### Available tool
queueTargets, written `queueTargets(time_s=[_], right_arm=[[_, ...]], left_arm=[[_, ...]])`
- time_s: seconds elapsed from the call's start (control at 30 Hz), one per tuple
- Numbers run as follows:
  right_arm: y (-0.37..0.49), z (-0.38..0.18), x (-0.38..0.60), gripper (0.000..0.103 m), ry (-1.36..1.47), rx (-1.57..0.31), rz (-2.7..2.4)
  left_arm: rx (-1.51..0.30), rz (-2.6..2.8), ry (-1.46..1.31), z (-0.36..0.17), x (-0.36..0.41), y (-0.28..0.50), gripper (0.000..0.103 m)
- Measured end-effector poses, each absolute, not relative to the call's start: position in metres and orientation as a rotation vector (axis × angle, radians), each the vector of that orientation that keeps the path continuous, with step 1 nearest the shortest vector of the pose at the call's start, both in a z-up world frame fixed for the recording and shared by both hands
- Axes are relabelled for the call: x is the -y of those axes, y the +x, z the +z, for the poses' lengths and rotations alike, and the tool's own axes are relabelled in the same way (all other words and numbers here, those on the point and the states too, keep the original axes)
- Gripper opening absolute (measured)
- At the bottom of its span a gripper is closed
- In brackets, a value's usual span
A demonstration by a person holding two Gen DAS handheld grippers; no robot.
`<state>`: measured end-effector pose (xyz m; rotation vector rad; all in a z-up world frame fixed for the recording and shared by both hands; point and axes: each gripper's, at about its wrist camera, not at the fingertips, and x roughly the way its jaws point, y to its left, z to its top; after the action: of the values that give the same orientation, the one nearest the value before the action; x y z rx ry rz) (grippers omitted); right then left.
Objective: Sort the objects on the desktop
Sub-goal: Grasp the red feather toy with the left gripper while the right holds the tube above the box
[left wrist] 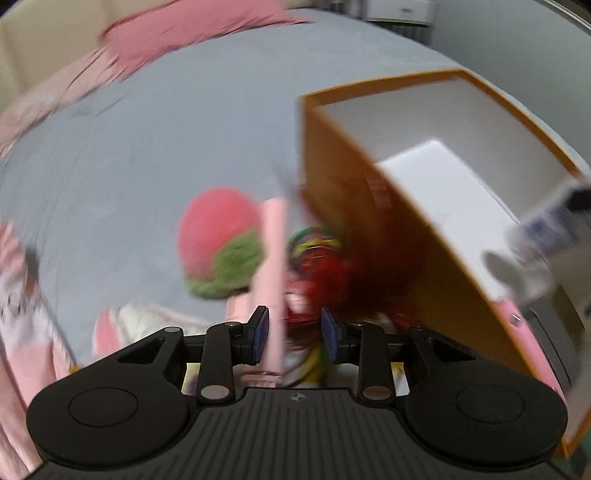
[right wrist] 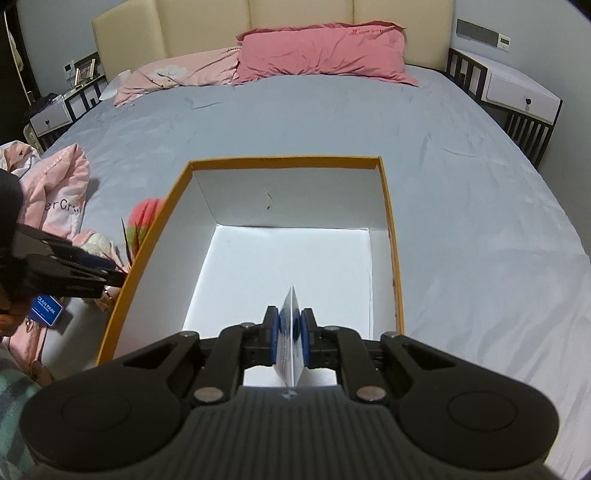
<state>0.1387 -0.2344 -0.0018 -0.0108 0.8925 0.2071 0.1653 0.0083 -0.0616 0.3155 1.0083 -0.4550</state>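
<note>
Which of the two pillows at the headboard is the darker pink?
The darker pink pillow, lying right of the pale pink pillow, which is lighter and flatter.

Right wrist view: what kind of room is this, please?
Most likely a bedroom: a large bed with a padded headboard, a pink pillow, and a white nightstand beside it.

A bed with a grey sheet (right wrist: pixel 332 122) carries everything. At the top of the right wrist view lie 2 pillows, a red one (right wrist: pixel 325 55) and a paler pink one (right wrist: pixel 177 74). An open orange box (right wrist: pixel 388 206) sits centre frame. At left lie pink clothes (right wrist: pixel 62 192) and a red-and-green plush ball (left wrist: pixel 218 243).
</note>
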Motion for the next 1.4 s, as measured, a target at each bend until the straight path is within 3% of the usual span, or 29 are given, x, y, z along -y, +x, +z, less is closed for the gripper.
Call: queueTargets(time_s=[0.3,0.37,0.53,0.63,0.9,1.13,1.4], right_arm=[[0.140,-0.004,0.237,0.013,-0.011,-0.902,0.212],[0.139,-0.005,0.238,0.013,-0.010,-0.904,0.211],[0.135,-0.005,0.242,0.013,0.001,-0.919,0.214],[0.131,-0.002,0.245,0.013,0.006,-0.924,0.216],[0.117,0.007,0.250,0.013,-0.048,-0.933,0.191],[0.102,0.015,0.257,0.013,-0.035,-0.905,0.180],[0.099,0.011,0.251,0.013,-0.079,-0.980,0.226]], left_arm=[[-0.929,-0.550,0.465,-0.086,0.026,0.163,0.036],[-0.925,-0.549,0.466,-0.091,0.030,0.166,0.032],[-0.940,-0.550,0.333,-0.096,0.024,0.176,0.008],[-0.909,-0.522,0.308,-0.092,0.021,0.173,0.002],[-0.869,-0.462,0.103,-0.061,-0.009,0.164,0.000],[-0.780,-0.476,-0.033,0.004,-0.030,0.140,0.000],[-0.692,-0.583,-0.115,0.050,-0.008,0.112,0.000]])
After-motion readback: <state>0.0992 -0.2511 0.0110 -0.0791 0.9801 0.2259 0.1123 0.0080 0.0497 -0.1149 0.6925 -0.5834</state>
